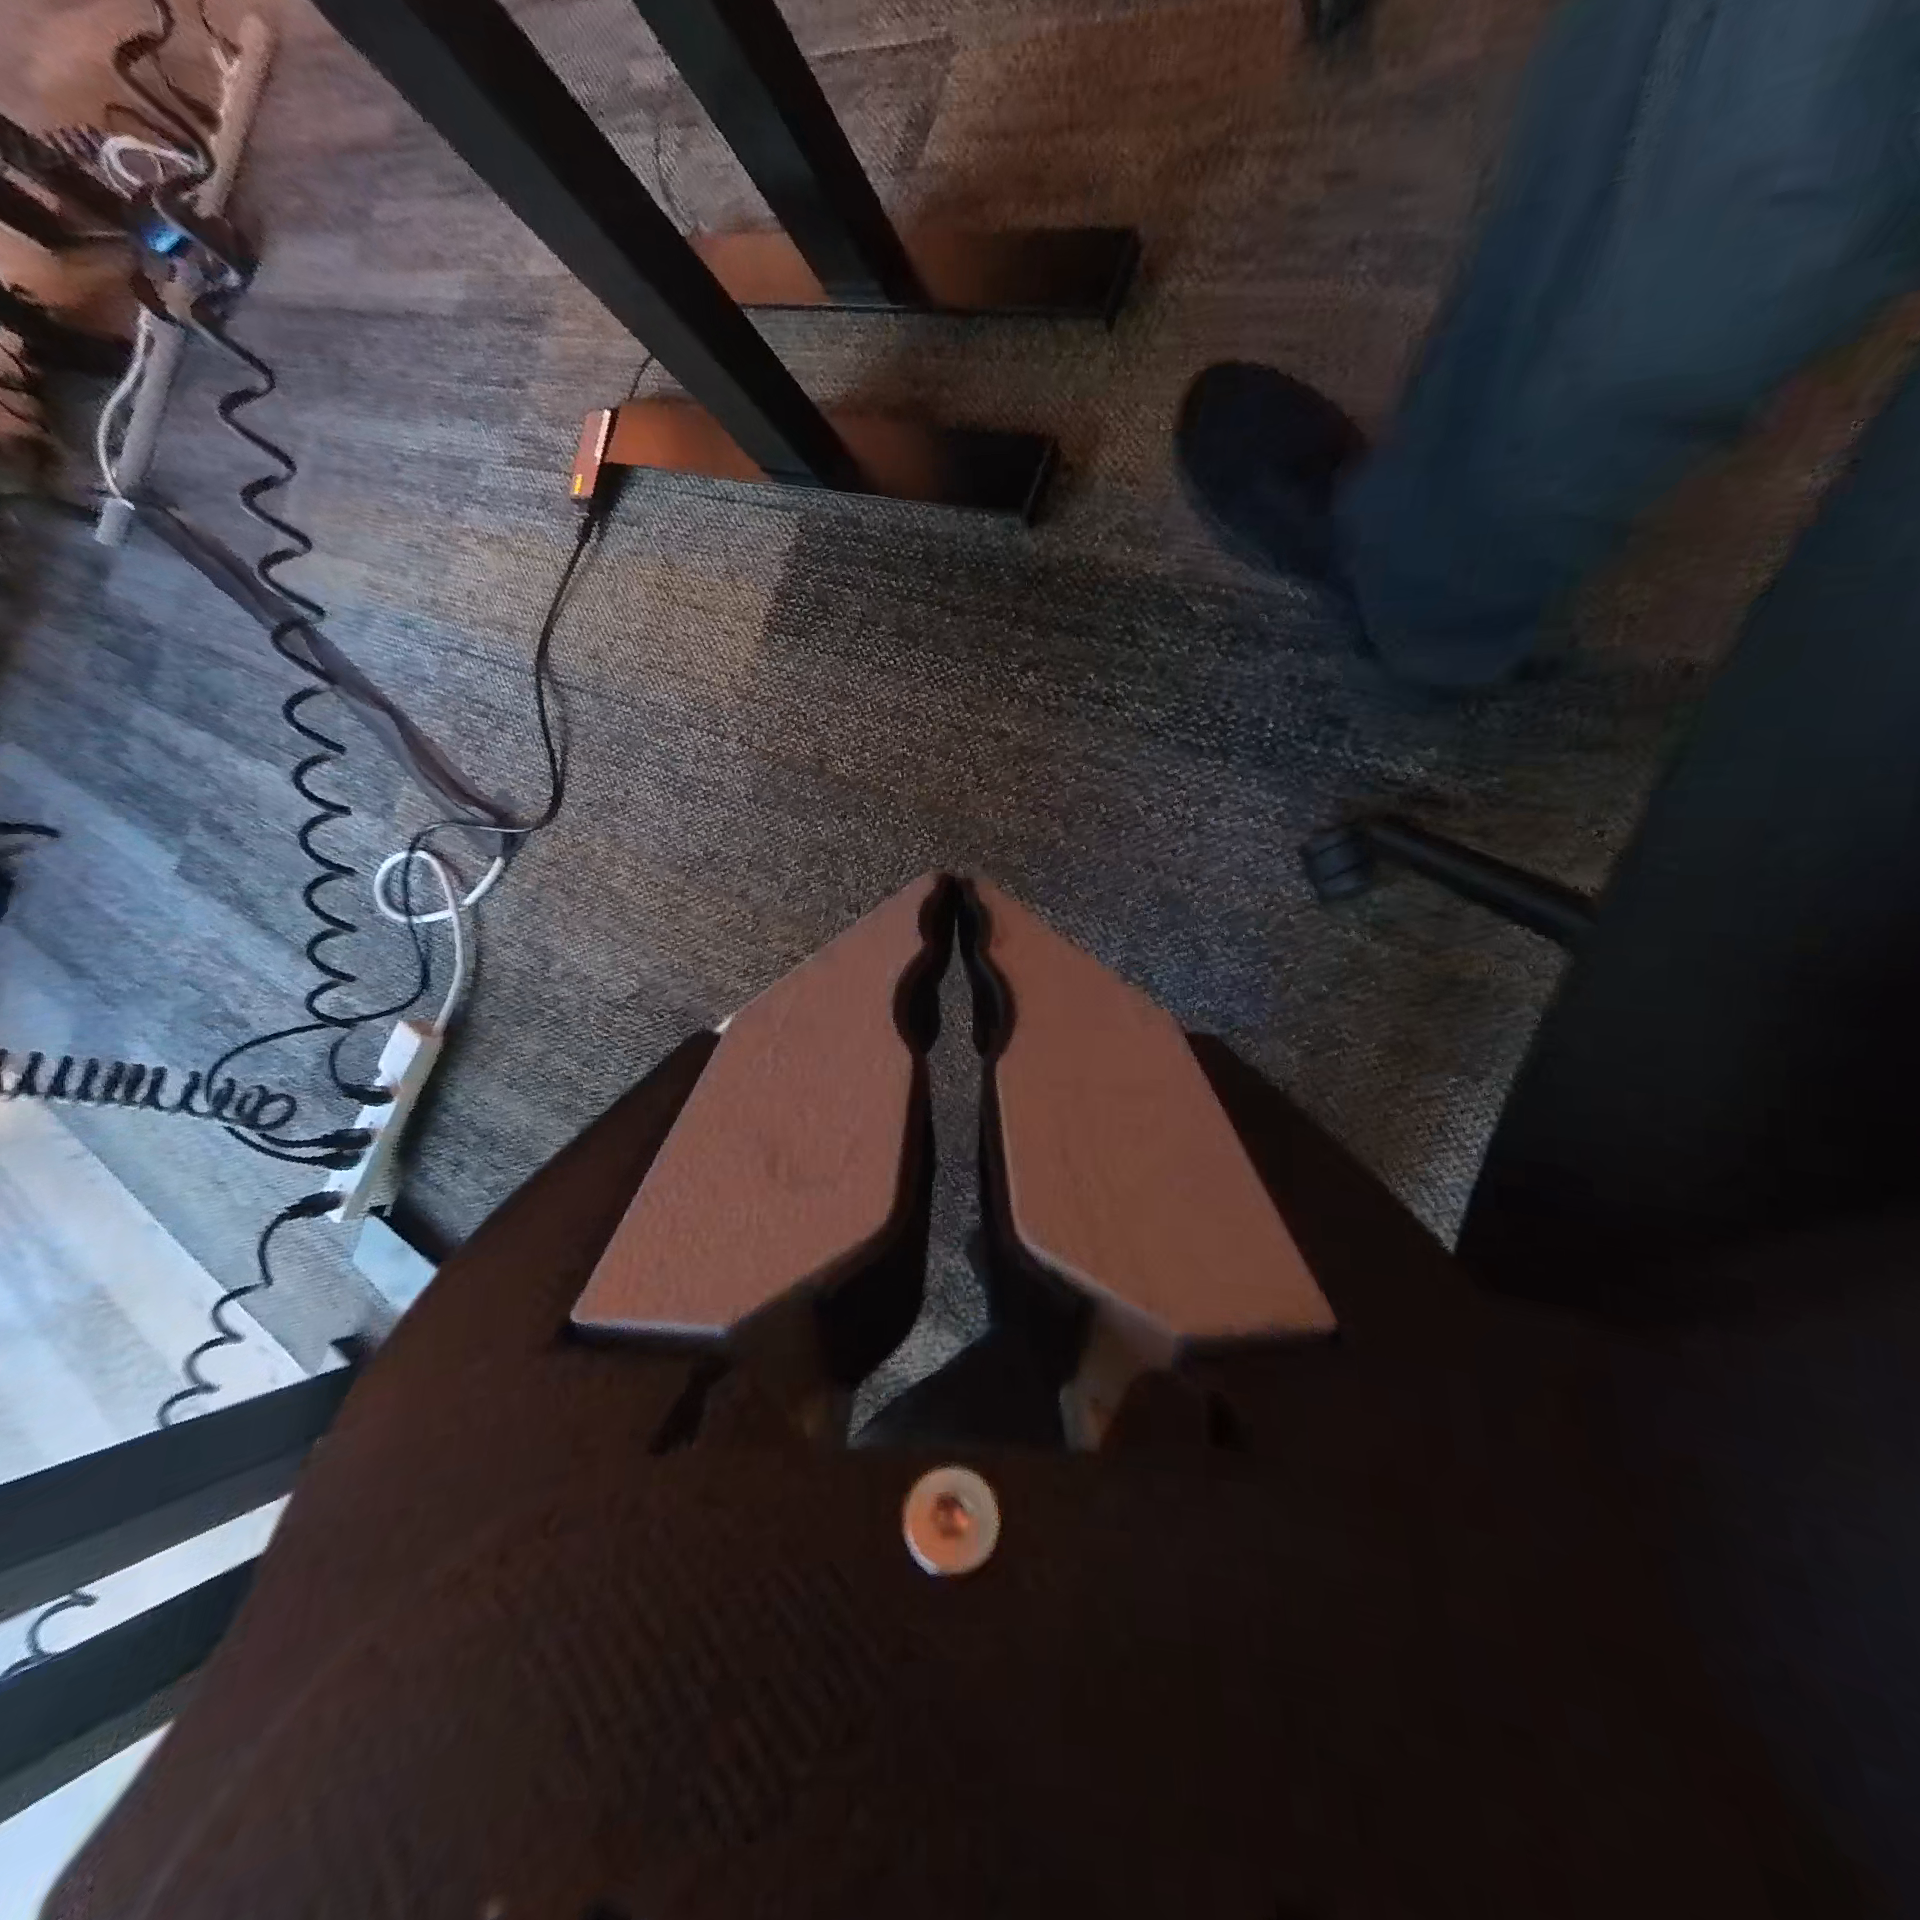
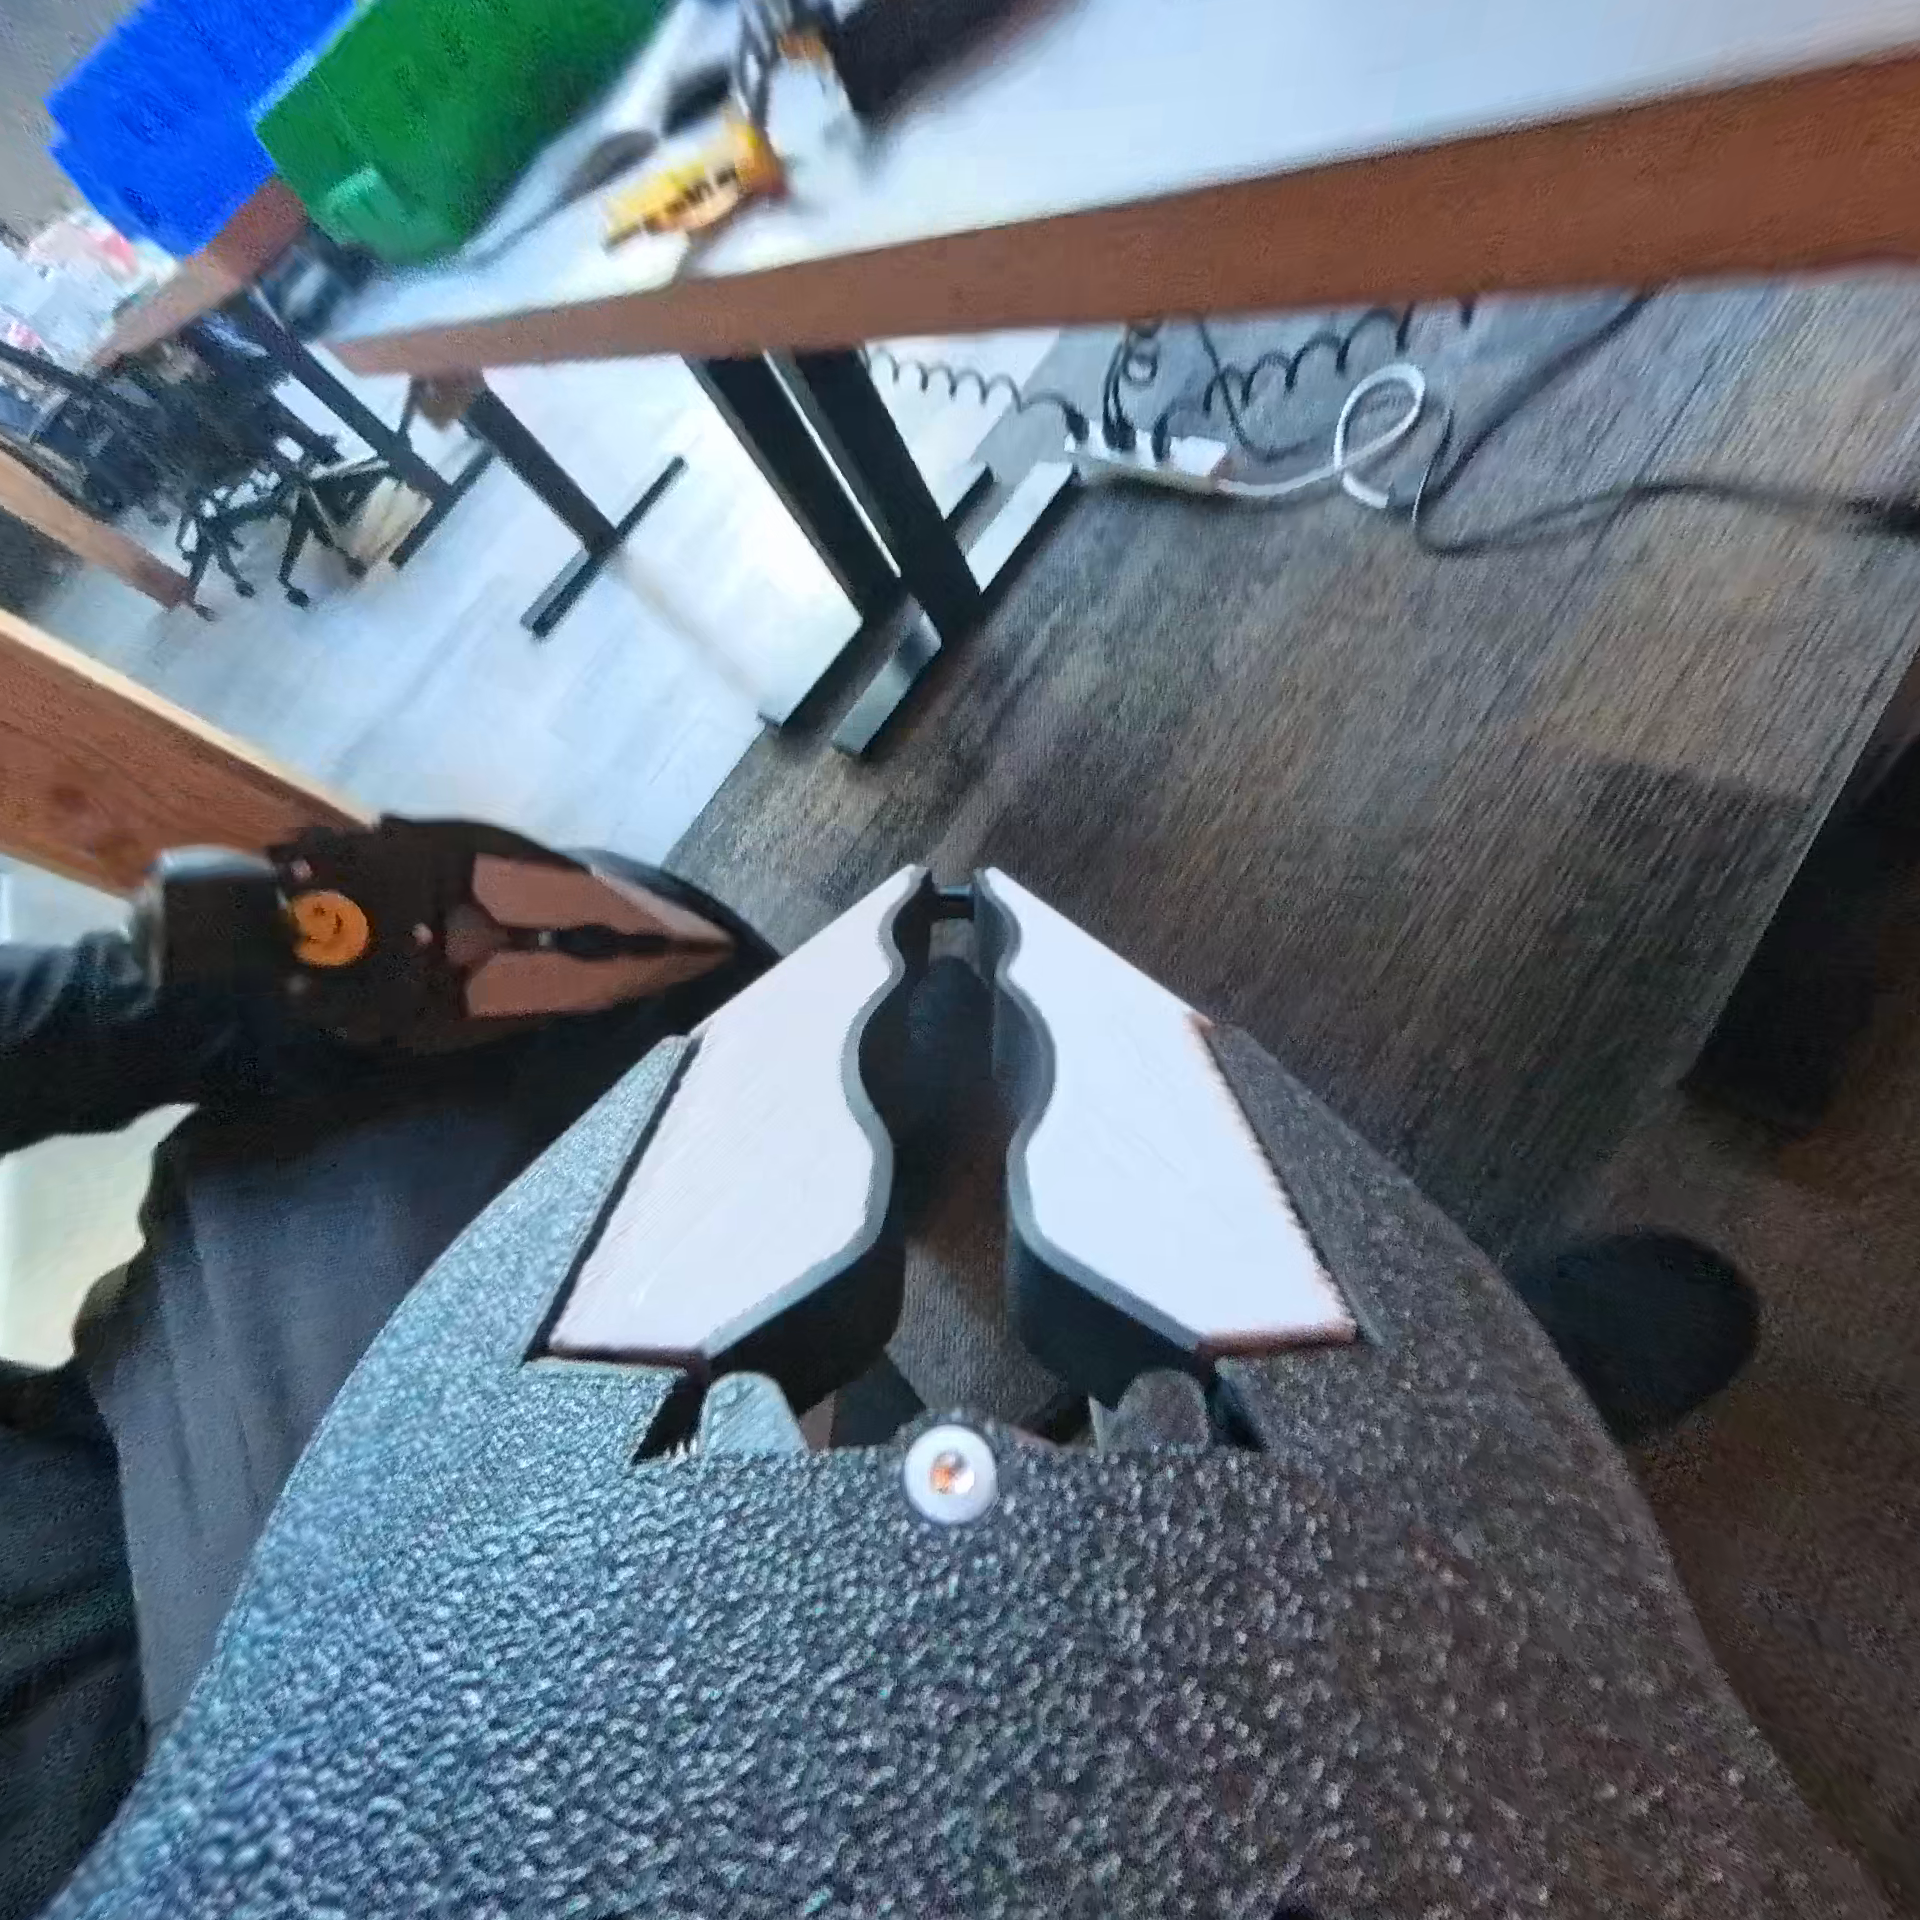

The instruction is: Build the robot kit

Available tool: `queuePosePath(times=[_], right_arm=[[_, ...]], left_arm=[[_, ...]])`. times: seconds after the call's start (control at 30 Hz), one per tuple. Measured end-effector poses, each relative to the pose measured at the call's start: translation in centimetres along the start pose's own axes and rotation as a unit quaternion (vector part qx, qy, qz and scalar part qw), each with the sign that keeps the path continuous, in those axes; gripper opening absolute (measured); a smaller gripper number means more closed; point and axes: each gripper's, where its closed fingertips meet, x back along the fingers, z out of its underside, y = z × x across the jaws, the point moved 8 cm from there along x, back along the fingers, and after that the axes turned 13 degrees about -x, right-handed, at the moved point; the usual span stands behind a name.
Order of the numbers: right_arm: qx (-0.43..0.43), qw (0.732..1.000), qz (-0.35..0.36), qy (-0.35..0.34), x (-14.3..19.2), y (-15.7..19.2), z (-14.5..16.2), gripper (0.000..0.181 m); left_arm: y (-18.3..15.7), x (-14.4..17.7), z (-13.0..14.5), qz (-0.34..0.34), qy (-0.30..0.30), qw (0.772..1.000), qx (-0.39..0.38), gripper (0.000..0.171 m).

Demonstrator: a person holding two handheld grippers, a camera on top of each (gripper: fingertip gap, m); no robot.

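Observation:
In the left wrist view my left gripper [image 1: 957, 891] points down at grey carpet [image 1: 1039, 707]. Its tips touch and hold nothing. It also shows at the left of the right wrist view [image 2: 717, 948], shut and held by a dark-sleeved arm. My right gripper [image 2: 951, 883] hangs over the carpet [image 2: 1351, 779] below a table edge [image 2: 1143, 260]. Its white fingers [image 2: 769, 1164] stand a narrow gap apart with nothing between them. Neither gripper touches anything.
Black table legs [image 1: 644, 270] and feet [image 1: 987, 478] stand ahead. A person's jeans leg [image 1: 1621, 364] and dark shoe [image 1: 1268, 457] are at the right. Coiled cables [image 1: 312, 748] and a power strip [image 1: 400, 1112] lie at the left. Green [image 2: 436, 125] and blue [image 2: 177, 114] bins sit on the table. Tip to tip, the grippers are about 25 cm apart.

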Motion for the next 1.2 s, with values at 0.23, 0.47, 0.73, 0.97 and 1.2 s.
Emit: queuePosePath(times=[0.23, 0.47, 0.73, 0.97, 1.2], right_arm=[[0.03, 0.999, -0.023, -0.018, -1.5, 0.2, -6.5, 0.007], [0.181, 0.983, -0.007, -0.004, -12.9, 0.6, -21.2, 0.007], [0.267, 0.941, 0.126, 0.163, -30.6, -2.0, -34.4, 0.007], [0.282, 0.91, 0.178, 0.245, -33.5, -2.8, -34.4, 0.008], [0.274, 0.91, 0.158, 0.268, -32.9, -3.1, -34.2, 0.022]], left_arm=[[-3.9, 1.8, -1.4, -0.044, -0.018, 0.99, -0.131, 0.0], [-3.0, 2.0, 3.2, -0.068, -0.005, 0.995, -0.069, 0.0], [4.5, 1.5, 7.5, -0.107, 0.009, 0.994, -0.005, 0.0], [10.4, 0.2, 11.3, -0.159, 0.04, 0.986, -0.004, 0.0], [16.7, -2.5, 16.0, -0.17, 0.081, 0.982, -0.006, 0.0]])
